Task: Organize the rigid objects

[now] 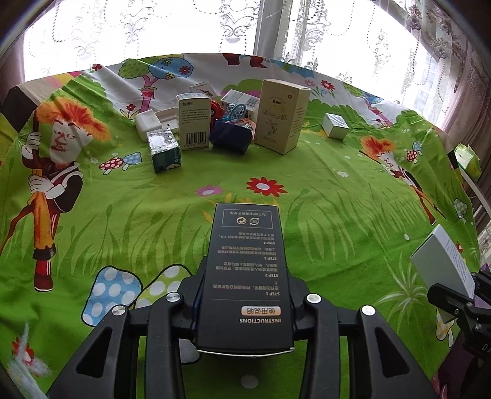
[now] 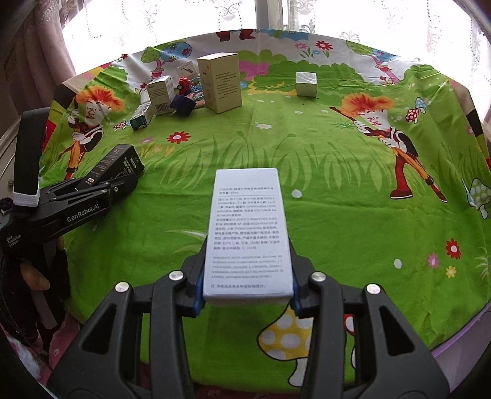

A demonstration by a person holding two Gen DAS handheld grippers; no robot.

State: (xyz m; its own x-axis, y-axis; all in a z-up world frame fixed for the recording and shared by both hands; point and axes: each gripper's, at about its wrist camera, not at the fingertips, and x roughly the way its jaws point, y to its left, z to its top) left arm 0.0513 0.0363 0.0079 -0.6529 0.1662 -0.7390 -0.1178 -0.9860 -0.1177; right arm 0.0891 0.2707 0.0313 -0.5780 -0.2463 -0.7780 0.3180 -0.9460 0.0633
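You have a green cartoon-print cloth (image 1: pixel 322 196) covering the worktop beneath the fingers; lace curtains (image 1: pixel 184 27) hang beyond, far ahead.

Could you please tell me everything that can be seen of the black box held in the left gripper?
The black box is a long, narrow carton, seemingly matte cardboard, printed in pale text: an "INSTRUCTIONS" heading, numbered steps and two round symbols near its far end. It is closed and looks undamaged. The left gripper clamps its near end between both pads, with the box pointing forward and tilted above the green cartoon tablecloth. In the right wrist view a side with small labels shows. Nothing else touches it.
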